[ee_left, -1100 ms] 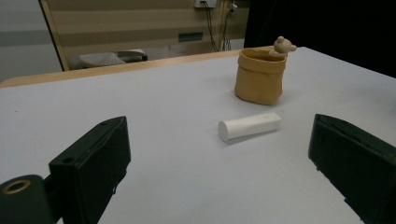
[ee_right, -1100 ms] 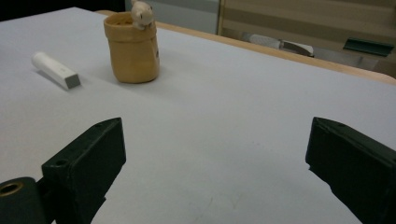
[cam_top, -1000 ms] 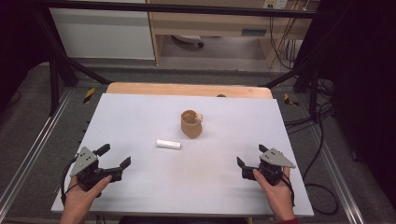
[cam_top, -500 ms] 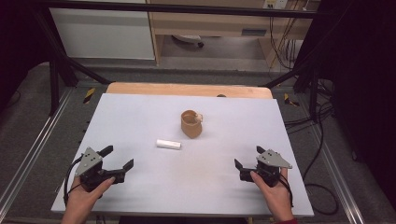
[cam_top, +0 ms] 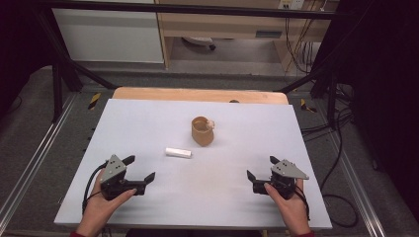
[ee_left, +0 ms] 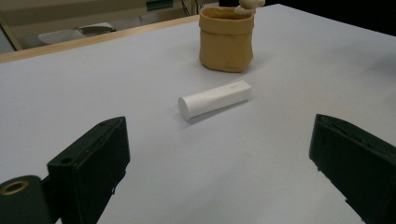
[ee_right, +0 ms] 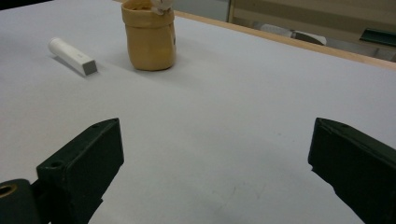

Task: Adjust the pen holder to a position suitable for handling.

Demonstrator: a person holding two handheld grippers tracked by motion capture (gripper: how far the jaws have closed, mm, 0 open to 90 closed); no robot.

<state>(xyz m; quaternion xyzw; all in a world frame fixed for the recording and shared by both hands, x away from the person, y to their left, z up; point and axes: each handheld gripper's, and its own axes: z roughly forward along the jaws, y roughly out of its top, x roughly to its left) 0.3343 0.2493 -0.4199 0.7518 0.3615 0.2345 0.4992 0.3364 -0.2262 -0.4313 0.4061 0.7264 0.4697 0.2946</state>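
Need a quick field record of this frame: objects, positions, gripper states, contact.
surface: white table top, wooden strip along the far edge
tube: white tube lying flat near the table's middle, one round end and one flat end
pouch: tan pouch upright, beyond and to the right of the tube, something pale at its rim
tube vs pouch: apart
left gripper: left gripper open, near the front left, tube ahead of its jaws, no contact
right gripper: right gripper open, near the front right, holding nothing

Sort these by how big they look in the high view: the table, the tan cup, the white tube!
1. table
2. tan cup
3. white tube, thinner than the cup though about as long as the cup is wide
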